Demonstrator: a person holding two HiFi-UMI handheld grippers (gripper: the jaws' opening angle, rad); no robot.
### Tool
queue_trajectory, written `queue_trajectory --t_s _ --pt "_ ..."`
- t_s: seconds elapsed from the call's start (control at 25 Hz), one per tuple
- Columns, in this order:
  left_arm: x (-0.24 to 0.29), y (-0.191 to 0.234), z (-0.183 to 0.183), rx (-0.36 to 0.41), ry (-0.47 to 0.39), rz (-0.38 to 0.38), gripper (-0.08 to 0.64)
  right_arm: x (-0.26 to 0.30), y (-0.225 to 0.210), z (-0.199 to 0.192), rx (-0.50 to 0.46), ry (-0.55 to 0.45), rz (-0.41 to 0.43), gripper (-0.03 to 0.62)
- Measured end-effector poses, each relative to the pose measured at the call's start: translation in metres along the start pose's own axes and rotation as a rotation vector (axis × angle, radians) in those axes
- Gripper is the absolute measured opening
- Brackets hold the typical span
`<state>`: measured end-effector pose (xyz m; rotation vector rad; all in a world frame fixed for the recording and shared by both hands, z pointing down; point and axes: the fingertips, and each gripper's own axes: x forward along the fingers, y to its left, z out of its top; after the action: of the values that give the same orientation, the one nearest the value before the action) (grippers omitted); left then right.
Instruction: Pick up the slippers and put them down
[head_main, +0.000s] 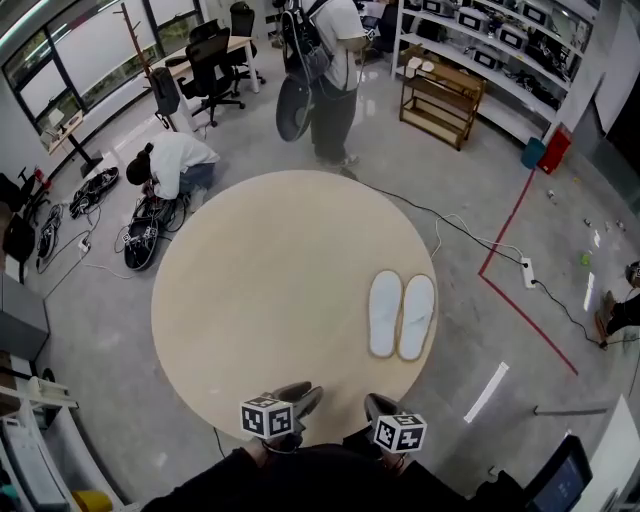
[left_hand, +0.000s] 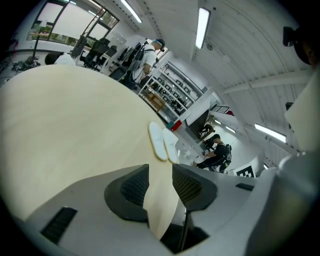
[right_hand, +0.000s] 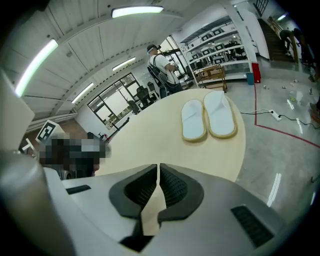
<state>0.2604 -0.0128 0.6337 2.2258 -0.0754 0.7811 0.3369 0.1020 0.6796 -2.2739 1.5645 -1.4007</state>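
Head view: at the lower middle of the frame, the left gripper (head_main: 296, 397) hangs over the near edge of the round desk (head_main: 260, 280). Its fingers stand apart with nothing between them, probably made ready for a grasp. Just to its right, the right gripper (head_main: 378, 405) has its fingers closed almost together and empty, so I judge it must open before it can take anything. The two white slippers (head_main: 402, 315) lie close side by side at the right part of the desk, apart from both grippers and not yet picked up.
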Motion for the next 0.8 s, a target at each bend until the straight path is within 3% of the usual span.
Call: queue_trajectory --t_s 0.12,0.48,0.6,0.8 --pt "0.027 -0.014 0.019 0.046 -0.039 -0.017 0.16 0.005 -0.022 0.023 -0.001 -0.009 0.002 0.028" --pt "0.112 -0.044 0.048 0.056 0.006 -0.055 0.149 0.007 -0.092 0.094 0.014 -0.073 -0.03 0.028" --pt "0.134 -0.052 0.06 0.052 -0.004 -0.059 0.038 0.003 -0.119 0.117 0.041 -0.107 -0.055 0.028" --pt "0.165 -0.066 0.079 0.059 -0.006 -0.074 0.025 0.003 -0.159 0.146 0.088 -0.143 -0.08 0.028"
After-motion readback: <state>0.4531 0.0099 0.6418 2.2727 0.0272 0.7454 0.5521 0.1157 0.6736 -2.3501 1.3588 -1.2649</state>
